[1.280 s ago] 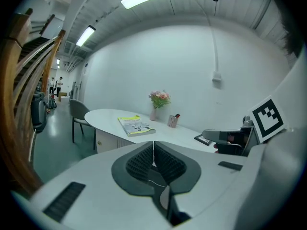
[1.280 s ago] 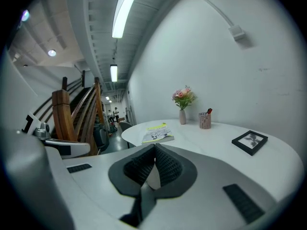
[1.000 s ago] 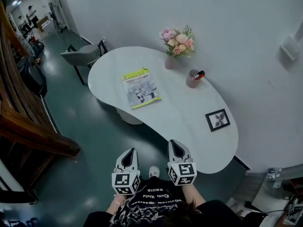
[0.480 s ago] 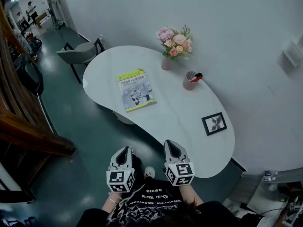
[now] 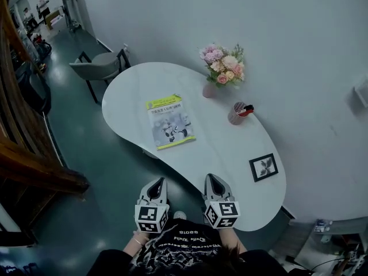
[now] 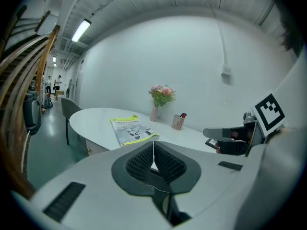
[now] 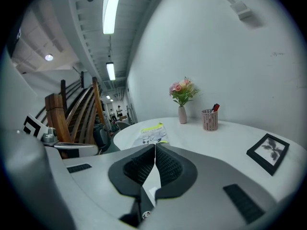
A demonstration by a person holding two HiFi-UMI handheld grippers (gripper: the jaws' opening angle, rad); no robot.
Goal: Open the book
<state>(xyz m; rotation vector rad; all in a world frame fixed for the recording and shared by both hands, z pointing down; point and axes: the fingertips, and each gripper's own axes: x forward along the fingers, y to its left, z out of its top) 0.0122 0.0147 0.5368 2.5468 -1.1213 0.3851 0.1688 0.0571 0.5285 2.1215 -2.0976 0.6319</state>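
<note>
Both grippers sit at bottom centre of the head view, at the near edge of the table (image 5: pixel 230 148).

- Left gripper (image 5: pixel 158 183): jaws together, nothing between them.
- Right gripper (image 5: pixel 213 180): jaws together, nothing between them.
- Book (image 5: pixel 169 121): closed, lying flat left of frame centre, well apart from both grippers.

Risks, as I judge them:
- Closed jaws cannot pinch the cover, so I must open them first.
- The smooth top may let the book slide toward the left edge rather than open.
- A wide sweep could tip the cup (image 5: pixel 237 112) or the vase (image 5: pixel 210 89).
</note>
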